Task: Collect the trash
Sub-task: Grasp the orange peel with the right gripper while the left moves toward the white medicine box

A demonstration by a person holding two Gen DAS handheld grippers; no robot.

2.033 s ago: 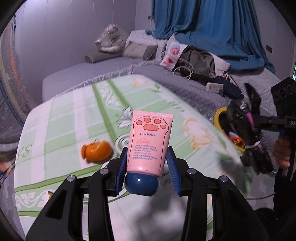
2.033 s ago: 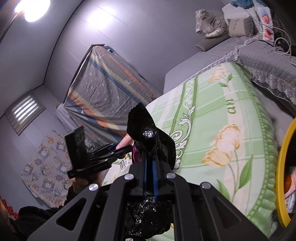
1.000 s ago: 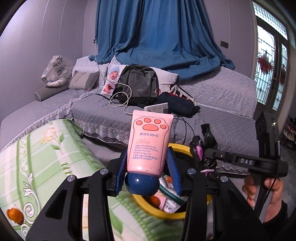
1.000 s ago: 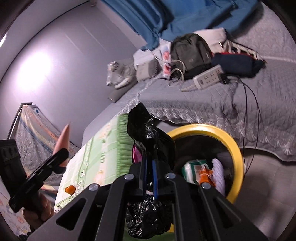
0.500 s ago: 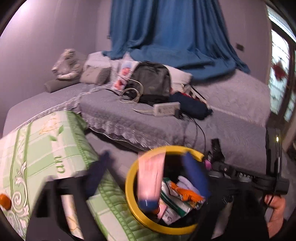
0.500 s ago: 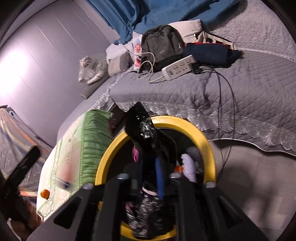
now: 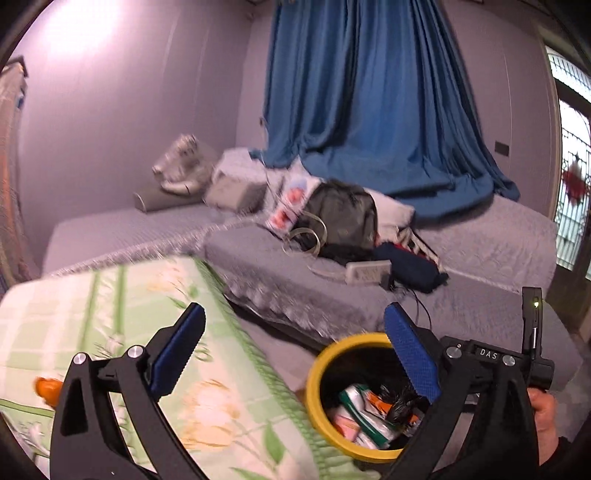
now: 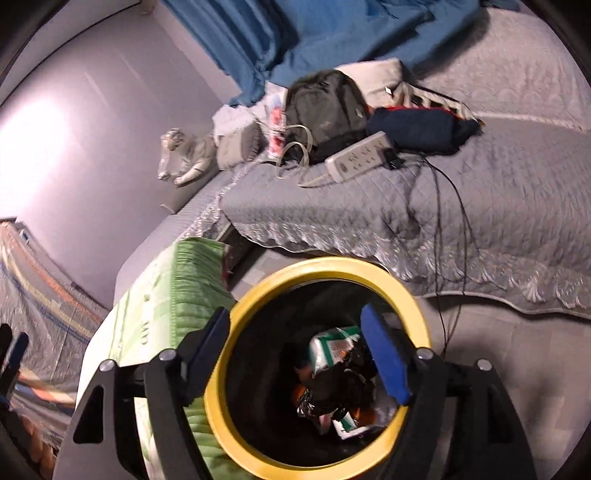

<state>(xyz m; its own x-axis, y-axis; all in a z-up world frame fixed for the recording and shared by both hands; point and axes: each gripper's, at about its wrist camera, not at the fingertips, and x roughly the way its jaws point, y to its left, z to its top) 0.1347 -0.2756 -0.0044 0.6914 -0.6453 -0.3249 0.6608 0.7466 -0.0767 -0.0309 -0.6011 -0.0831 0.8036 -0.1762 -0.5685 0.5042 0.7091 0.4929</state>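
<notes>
a bedroom: quilted bed (image 7: 480, 251), blue curtain (image 7: 369, 92).

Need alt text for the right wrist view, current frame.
The open right tool hangs over a yellow-rimmed bin holding a crumpled black bag on packaging. Left is a green floral cloth; behind, a grey bed with backpack and power strip.

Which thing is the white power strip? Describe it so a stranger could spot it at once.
Start at the grey quilted bed below the blue curtain. Near the middle, a dark backpack leans by a navy bundle. The power strip lies just in front: the only long white bar, black cords trailing from it.
</notes>
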